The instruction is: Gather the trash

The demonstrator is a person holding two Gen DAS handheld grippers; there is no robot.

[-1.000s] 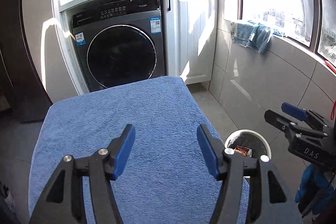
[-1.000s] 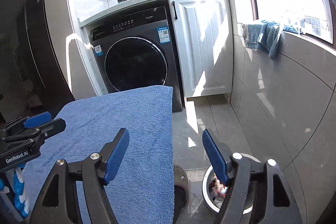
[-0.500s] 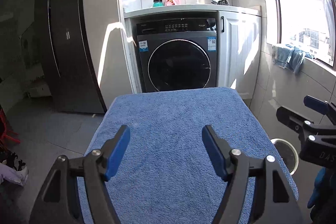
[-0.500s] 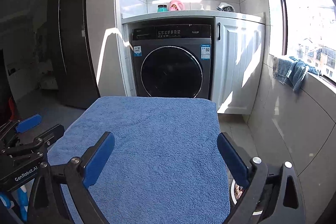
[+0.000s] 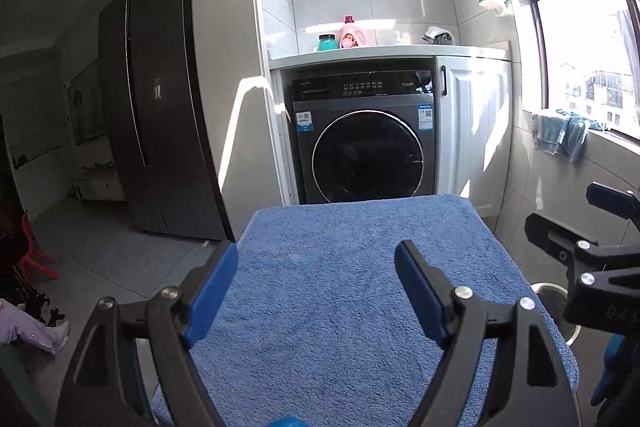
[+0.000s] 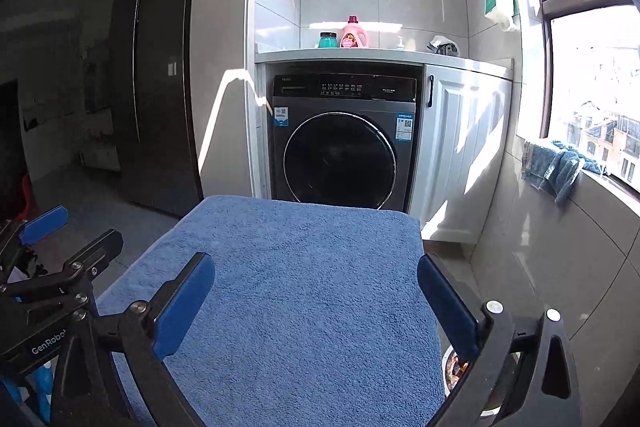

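Note:
My left gripper is open and empty above a table covered with a blue towel. My right gripper is open and empty above the same towel. A round trash bin stands on the floor right of the table; its rim is partly hidden by my right gripper. In the right wrist view the bin shows trash inside, behind my right finger. My left gripper shows at that view's left edge. No trash lies on the towel.
A dark washing machine stands beyond the table beside a white cabinet. Bottles sit on the counter above. A dark fridge stands at the left. A blue cloth hangs on the window sill at the right.
Both grippers have swung left and tilted up, from over the bin to over the towel. The bin has slid to the lower right of both views. Both stay open.

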